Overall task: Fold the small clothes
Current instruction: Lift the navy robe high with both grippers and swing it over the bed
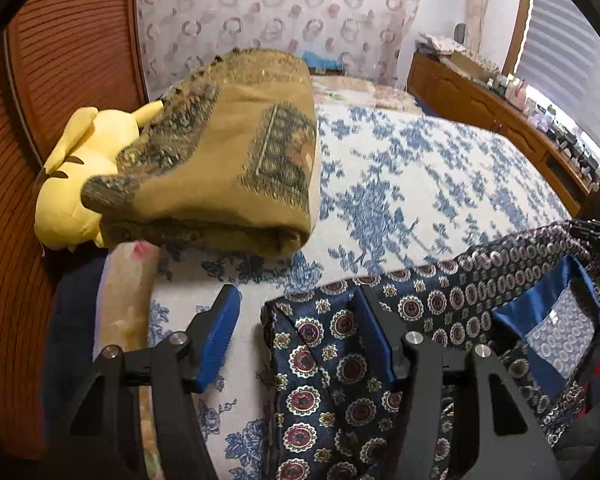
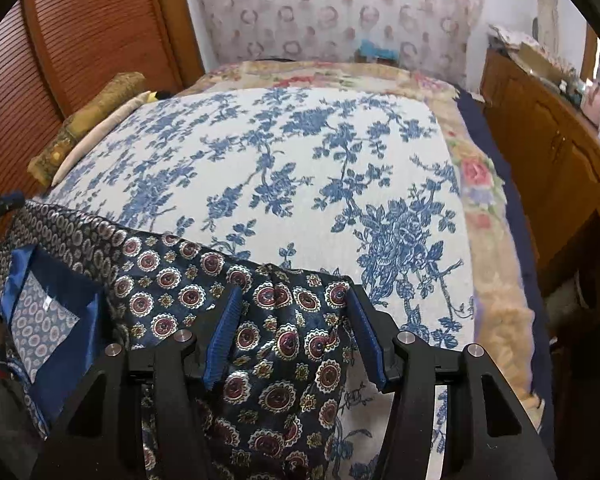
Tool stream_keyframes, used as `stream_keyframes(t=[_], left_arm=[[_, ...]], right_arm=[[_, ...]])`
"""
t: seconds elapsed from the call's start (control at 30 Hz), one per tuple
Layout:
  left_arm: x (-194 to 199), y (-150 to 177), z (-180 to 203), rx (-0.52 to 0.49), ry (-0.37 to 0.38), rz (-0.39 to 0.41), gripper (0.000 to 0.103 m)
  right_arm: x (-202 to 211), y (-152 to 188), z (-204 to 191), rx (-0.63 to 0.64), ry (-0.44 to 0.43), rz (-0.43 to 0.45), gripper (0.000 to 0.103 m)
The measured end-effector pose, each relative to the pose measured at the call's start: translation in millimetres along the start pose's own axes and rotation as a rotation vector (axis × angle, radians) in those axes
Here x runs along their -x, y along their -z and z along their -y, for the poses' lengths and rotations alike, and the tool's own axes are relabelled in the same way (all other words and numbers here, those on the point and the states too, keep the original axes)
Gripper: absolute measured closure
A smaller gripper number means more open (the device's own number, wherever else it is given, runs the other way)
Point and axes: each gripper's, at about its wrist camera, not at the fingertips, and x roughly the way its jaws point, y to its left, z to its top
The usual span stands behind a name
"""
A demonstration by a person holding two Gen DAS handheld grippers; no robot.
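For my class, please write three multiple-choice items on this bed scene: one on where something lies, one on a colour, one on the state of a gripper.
1. Where is the yellow plush toy?
A. on the wooden cabinet
B. at the bed's edge by the louvred door, beside the folded tan blanket
C. on the navy garment

2. What colour are the pads on the gripper fingers?
A. blue
B. red
C. green

3. How does the right gripper stand?
A. shut on the garment
B. out of view
C. open, with the navy medallion-print garment between its fingers

Answers: 1 B, the toy lies against the folded tan blanket near the louvred door. 2 A, the pads show blue in both wrist views. 3 C, a wide gap separates the fingers over the cloth.
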Motion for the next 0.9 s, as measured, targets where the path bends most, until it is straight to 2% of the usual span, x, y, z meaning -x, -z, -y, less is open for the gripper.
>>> stream_keyframes(t=[0.27,0.53,0.57,0.63,0.67,0.7,0.73,0.8,0.9], left_arm=[[-15.2,12.1,6.7,-0.012,0.010,-0.049,0.045],[-16.0,14.2,10.2,-0.023,-0.017,-0.024,0.045],[-15.5,15.4,11.6,-0.029,-0.018,-0.017,0.055],[-13.9,16.4,15.1,-0.044,-0.010,-0.008,0.066],[-12.9,16.1,16.0,-0.042,-0.005,-0.007,0.081],[-11.7,15.9,16.3,-0.035,0.015,-0.008,0.087],[-10.0,16.0,15.9,-0.024,0.035,-0.008,0.092],[0.2,17.7,16.8,-0.012,0.050,0.028,0.096],[29.6,21.0,18.7,0.018,0.089,0.106,0.097]], right_arm=[[-6.4,4.3,-2.6,0.006,-0.010,-0.013,0.046],[-9.1,5.9,-8.9,0.046,0.009,-0.004,0.044],[-9.2,6.8,-9.8,0.049,0.012,0.002,0.045],[-8.7,9.3,-11.9,0.061,0.013,0.015,0.054],[-8.2,9.8,-13.1,0.065,0.004,0.018,0.066],[-7.0,10.8,-14.0,0.066,-0.019,0.019,0.082],[-6.0,11.6,-15.1,0.063,-0.044,0.017,0.089],[-3.6,15.1,-18.9,0.061,-0.068,0.023,0.095],[8.9,23.6,-23.7,0.052,-0.073,0.081,0.097]])
